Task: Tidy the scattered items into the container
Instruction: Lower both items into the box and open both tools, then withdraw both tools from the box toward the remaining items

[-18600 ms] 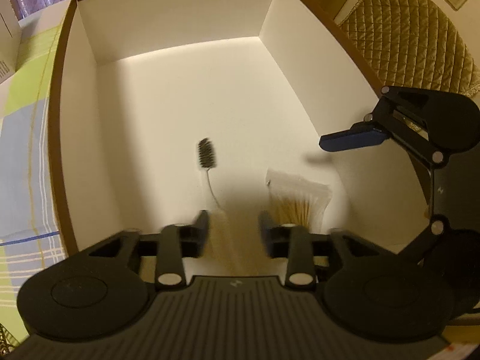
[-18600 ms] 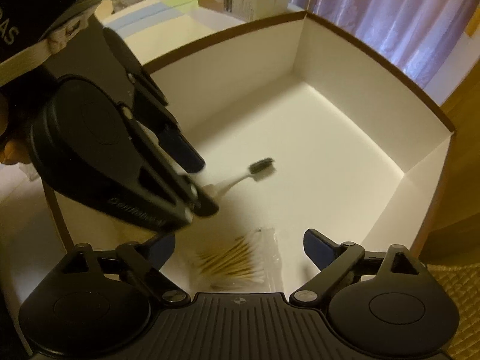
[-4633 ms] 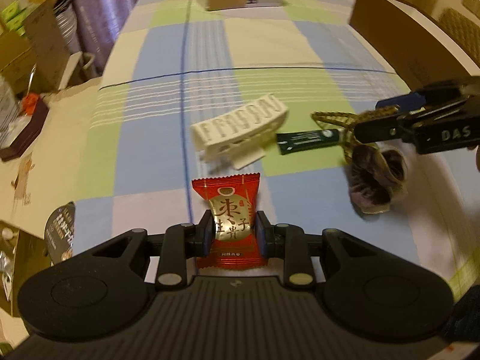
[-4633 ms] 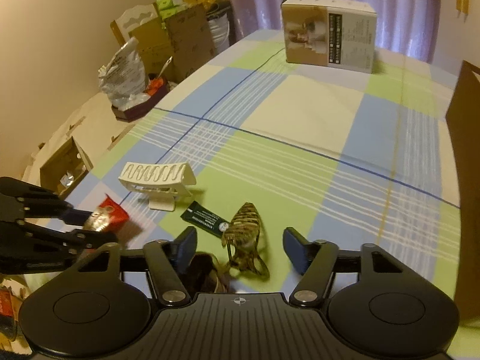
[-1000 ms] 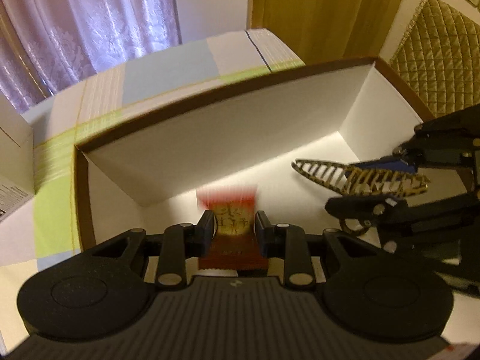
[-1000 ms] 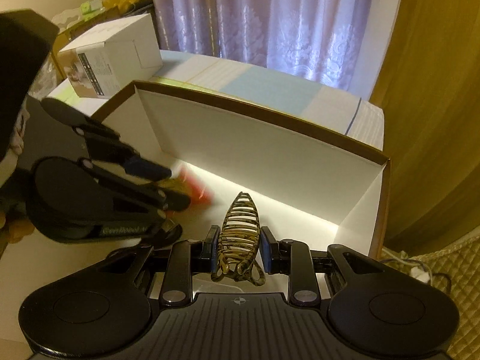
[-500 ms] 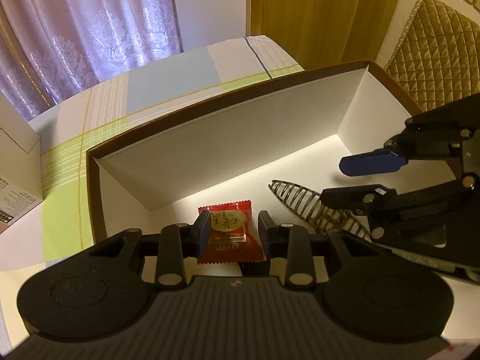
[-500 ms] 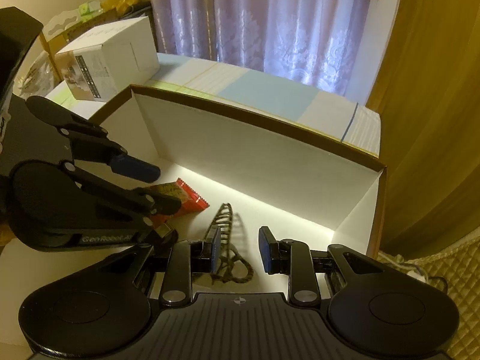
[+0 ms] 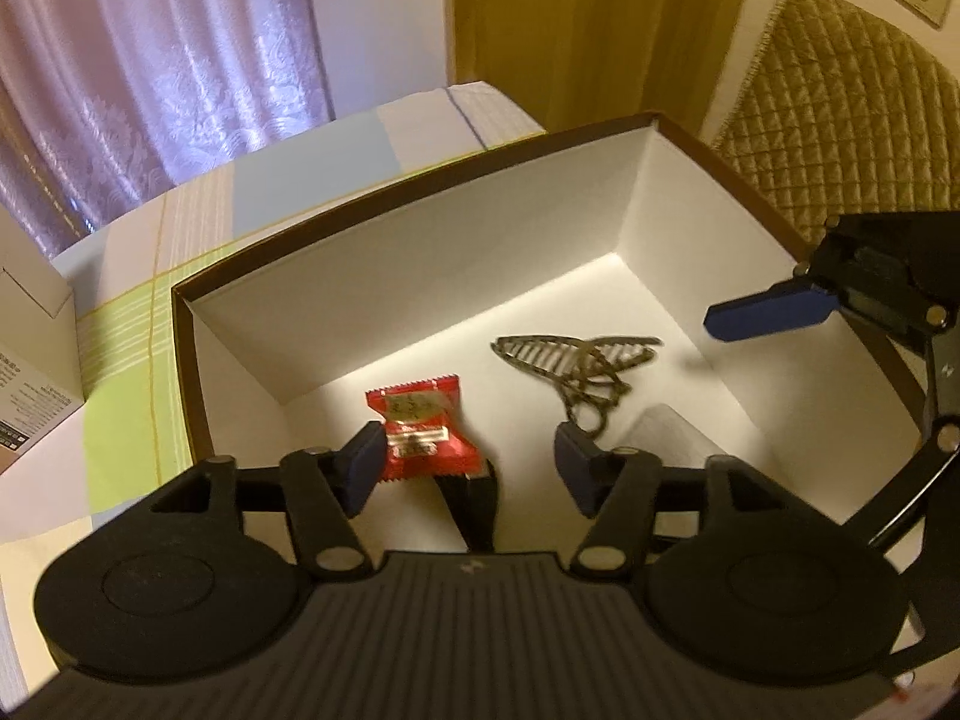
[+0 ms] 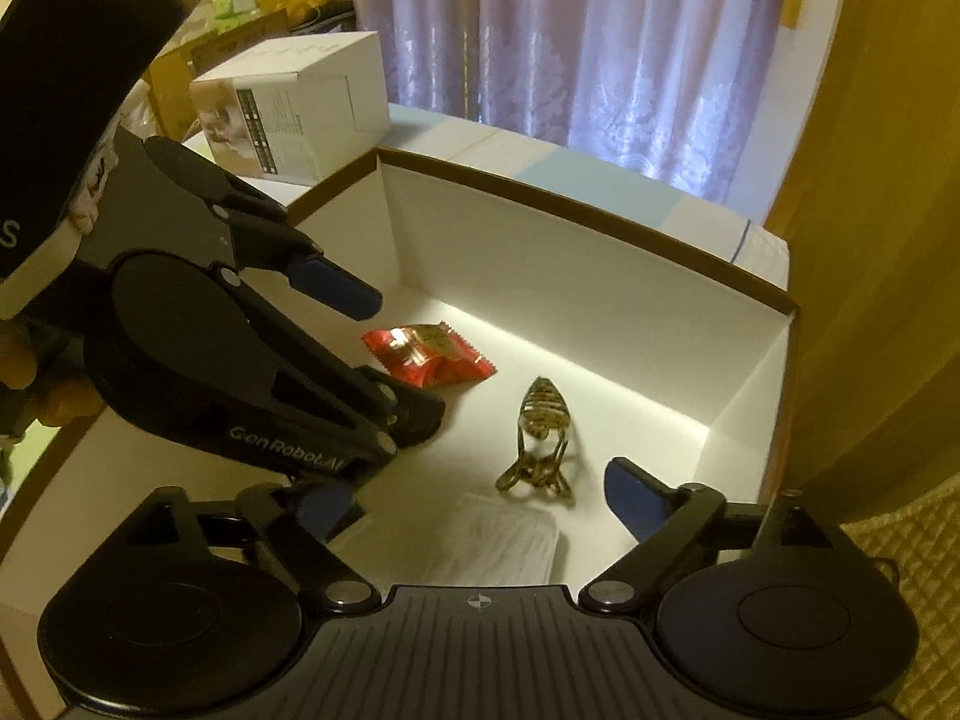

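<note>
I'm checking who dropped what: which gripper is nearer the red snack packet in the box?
Left. The red snack packet lies just ahead of the open left gripper, by its left finger. The right gripper, also open, sits farther off, behind the hair claw.

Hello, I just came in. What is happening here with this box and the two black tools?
A person is tidying small items into a white box with a handheld gripper in each hand. Both grippers hang over the box with jaws open and empty. A red snack packet lies on the box floor in front of the left gripper. A striped hair claw lies in front of the right gripper, apart from the packet. A clear bag lies nearer, its contents hard to tell.
</note>
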Demonstrator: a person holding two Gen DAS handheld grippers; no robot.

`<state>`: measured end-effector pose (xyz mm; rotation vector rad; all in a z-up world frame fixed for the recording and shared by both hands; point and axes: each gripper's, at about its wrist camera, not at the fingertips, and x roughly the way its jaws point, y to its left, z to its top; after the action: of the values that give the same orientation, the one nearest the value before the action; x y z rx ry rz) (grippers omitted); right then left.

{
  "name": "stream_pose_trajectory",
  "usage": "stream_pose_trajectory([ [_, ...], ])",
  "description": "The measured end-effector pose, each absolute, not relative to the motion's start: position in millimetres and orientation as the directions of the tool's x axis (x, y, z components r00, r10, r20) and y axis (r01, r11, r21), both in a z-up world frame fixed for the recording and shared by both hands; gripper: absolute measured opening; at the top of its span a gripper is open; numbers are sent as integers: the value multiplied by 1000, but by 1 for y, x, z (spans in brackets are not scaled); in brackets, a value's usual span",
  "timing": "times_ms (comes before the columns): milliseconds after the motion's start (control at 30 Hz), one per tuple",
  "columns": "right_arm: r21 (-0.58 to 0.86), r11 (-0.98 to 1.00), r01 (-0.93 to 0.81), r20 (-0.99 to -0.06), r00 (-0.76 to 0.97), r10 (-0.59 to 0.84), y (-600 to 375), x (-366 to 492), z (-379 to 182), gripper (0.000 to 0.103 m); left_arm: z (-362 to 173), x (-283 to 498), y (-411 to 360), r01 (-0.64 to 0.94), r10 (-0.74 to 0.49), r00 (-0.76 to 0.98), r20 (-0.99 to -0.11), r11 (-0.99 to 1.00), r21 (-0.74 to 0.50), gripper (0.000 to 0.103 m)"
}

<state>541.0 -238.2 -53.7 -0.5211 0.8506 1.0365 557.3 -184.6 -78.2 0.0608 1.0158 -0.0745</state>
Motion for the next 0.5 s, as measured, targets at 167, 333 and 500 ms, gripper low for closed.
stream_pose_trajectory([
  [167, -2, 461, -887, -805, 275, 526, -249, 526, -41, 95, -69, 543, -187, 92, -61, 534, -843, 996, -14, 68],
  [333, 7, 483, -875, -790, 291, 539, -259, 512, -31, 99, -56, 525, -189, 80, -71, 548, -833, 996, -32, 82],
  [500, 25, 500, -866, -776, 298, 555, -273, 499, -23, 101, -42, 507, -190, 60, -73, 563, -823, 997, -47, 87],
])
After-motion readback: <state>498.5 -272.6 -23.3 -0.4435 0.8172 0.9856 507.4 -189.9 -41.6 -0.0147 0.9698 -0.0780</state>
